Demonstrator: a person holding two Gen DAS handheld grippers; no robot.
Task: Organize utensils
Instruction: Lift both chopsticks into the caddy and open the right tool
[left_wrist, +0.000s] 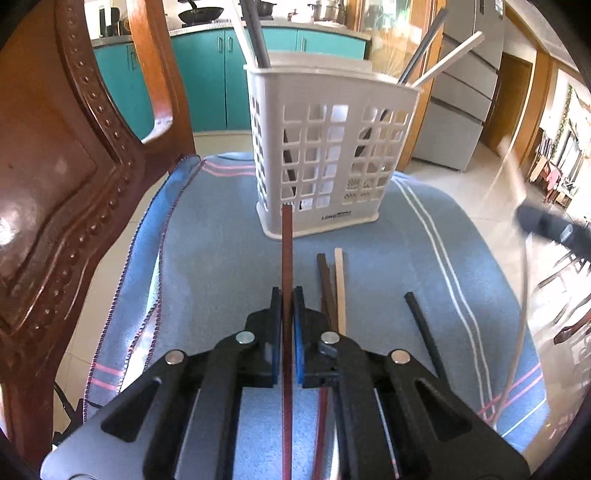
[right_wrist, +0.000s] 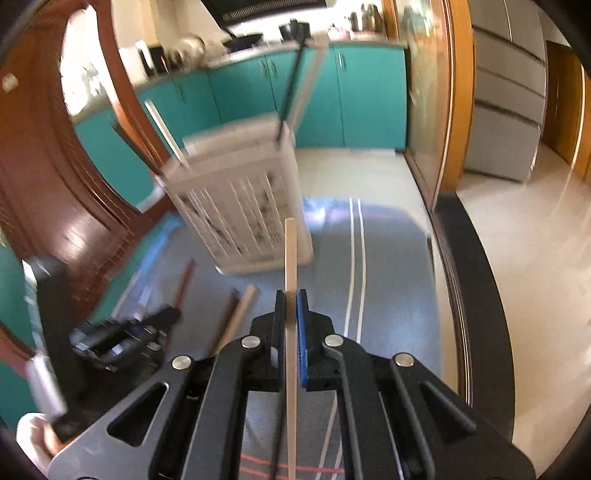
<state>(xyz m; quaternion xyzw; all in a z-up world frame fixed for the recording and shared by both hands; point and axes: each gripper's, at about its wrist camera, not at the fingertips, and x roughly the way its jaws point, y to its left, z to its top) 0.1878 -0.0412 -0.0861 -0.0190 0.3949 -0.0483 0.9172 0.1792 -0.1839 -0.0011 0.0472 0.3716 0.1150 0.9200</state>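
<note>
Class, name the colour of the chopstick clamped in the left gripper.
Reddish-brown chopstick in the left gripper, clearest in the left wrist view.

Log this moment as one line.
left gripper: shut on reddish-brown chopstick | right gripper: shut on pale wooden chopstick | white slotted plastic holder: upright on blue cloth

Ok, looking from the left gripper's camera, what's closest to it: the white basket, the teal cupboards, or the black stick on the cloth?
1. Black stick, just right of the left gripper.
2. White basket, straight ahead on the cloth.
3. Teal cupboards, far behind.
</note>
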